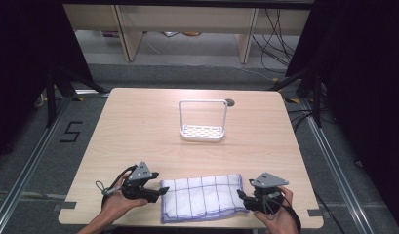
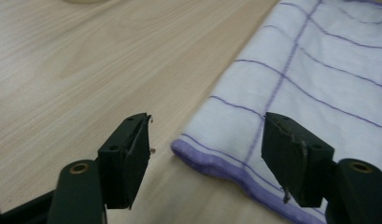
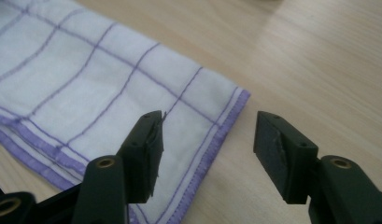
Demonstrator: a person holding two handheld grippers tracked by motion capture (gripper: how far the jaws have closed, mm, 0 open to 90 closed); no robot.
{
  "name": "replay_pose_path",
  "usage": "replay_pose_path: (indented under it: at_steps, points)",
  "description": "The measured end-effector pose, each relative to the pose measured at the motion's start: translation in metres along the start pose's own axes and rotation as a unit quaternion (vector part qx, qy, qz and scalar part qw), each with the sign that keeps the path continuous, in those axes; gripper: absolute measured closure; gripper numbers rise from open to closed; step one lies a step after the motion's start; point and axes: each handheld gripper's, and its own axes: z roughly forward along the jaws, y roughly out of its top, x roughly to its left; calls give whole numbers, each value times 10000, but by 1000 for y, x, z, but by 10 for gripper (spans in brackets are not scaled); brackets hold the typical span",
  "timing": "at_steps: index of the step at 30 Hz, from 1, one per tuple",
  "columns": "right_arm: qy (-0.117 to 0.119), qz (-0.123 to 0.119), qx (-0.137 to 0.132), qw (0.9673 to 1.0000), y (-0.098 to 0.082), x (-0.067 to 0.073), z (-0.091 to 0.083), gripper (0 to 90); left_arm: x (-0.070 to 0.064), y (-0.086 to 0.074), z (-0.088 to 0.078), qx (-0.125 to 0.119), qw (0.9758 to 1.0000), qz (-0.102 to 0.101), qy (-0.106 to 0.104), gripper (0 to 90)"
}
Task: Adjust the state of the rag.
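The left hand-held gripper (image 2: 205,156) and the right hand-held gripper (image 3: 207,149) are standing wide open, holding nothing. We are judging the folding finished: the checked cloth (image 1: 202,197) is lying folded on the counter (image 1: 138,126), between them.

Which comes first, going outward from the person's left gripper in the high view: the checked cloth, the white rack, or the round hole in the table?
From the left gripper:
1. The checked cloth, right beside it, along the table's near edge.
2. The white rack, farther back, near the table's middle.
3. The round hole, just behind the rack's right side, toward the far edge.
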Motion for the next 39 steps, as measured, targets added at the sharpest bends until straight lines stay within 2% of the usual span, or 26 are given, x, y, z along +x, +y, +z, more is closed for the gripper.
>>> replay_pose_path:
  at_steps: [1, 2, 3, 5, 7, 8, 12, 13, 14, 15, 16, 17, 18, 19, 21, 25, 27, 28, 30, 31, 32, 33, 34, 36, 38, 39]
  points:
    - [4, -178, -25, 9998, -1, 0, 3, 440, 2, 1, 4, 30, 10000, -16, 5, 299]
    - [4, -178, -25, 9998, -1, 0, 3, 440, 2, 1, 4, 30, 10000, -16, 5, 298]
    - [62, -40, 119, 9999, -3, 5, 3, 441, 3, 1, 8, 39, 10000, -63, 1, 298]
    - [102, 83, 218, 9997, -8, 11, 4, 439, 4, 1, 12, 138, 9999, -73, 17, 295]
    - [66, -26, 297, 9995, -13, 13, 5, 443, 4, 1, 15, 216, 9998, 20, 51, 294]
    - [41, 44, 388, 9992, -15, 16, 6, 442, 3, 1, 15, 258, 9996, 65, 71, 294]
    - [-188, -229, 659, 9974, -20, 20, 11, 440, 2, 0, 17, 272, 9994, 127, 153, 294]
    - [-161, -290, 688, 9971, -20, 20, 12, 448, 2, 1, 16, 275, 9994, 156, 109, 295]
    - [-112, -223, 530, 9983, -16, 18, 8, 438, 2, 1, 16, 262, 9995, 160, 109, 295]
    - [-112, -223, 530, 9983, -16, 18, 8, 438, 2, 1, 16, 262, 9995, 160, 109, 295]
    - [-168, -156, 343, 9991, -13, 18, 0, 435, 1, 1, 16, 223, 9996, 93, 128, 294]
    - [-168, -156, 343, 9991, -13, 18, 0, 435, 1, 1, 16, 223, 9996, 93, 128, 294]
    - [-131, 15, 275, 9995, -13, 19, -4, 430, 1, 2, 14, 242, 9995, 146, 117, 295]
    - [-106, -25, 242, 9996, -14, 18, -4, 429, 1, 2, 13, 219, 9996, 110, 135, 295]
    - [-48, 51, 269, 9996, -16, 18, -3, 429, 0, 3, 12, 210, 9996, 153, 107, 295]
    - [-53, 14, 396, 9992, -18, 18, -2, 423, -1, 4, 11, 176, 9997, 138, 100, 298]
    - [-70, 20, 439, 9990, -19, 18, -2, 421, 1, 4, 10, 230, 9995, 200, 106, 304]
    - [-54, 52, 480, 9988, -20, 19, -2, 421, 1, 4, 12, 177, 9997, 116, 122, 307]
    - [-27, 58, 546, 9985, -21, 21, -2, 422, 3, 4, 11, 246, 9994, 198, 149, 317]
    - [-63, 21, 521, 9986, -22, 20, -2, 422, 2, 4, 12, 179, 9998, 102, 84, 323]
    - [-64, 58, 484, 9988, -21, 21, -3, 422, 3, 4, 12, 223, 9996, 150, 115, 339]
    - [-94, 21, 431, 9990, -20, 20, -4, 422, 1, 4, 12, 165, 9998, 81, 54, 344]
    - [-81, 20, 424, 9991, -20, 20, -5, 422, 1, 4, 12, 230, 9996, 179, 56, 349]
    - [-79, 137, 421, 9990, -19, 22, -7, 421, 0, 5, 12, 243, 9995, 185, -10, 354]
    - [-95, 77, 433, 9990, -21, 22, -6, 426, 0, 5, 13, 275, 9994, 185, -25, 364]
    - [-53, 194, 547, 9983, -22, 23, -7, 431, 1, 5, 13, 333, 9991, 249, 20, 371]
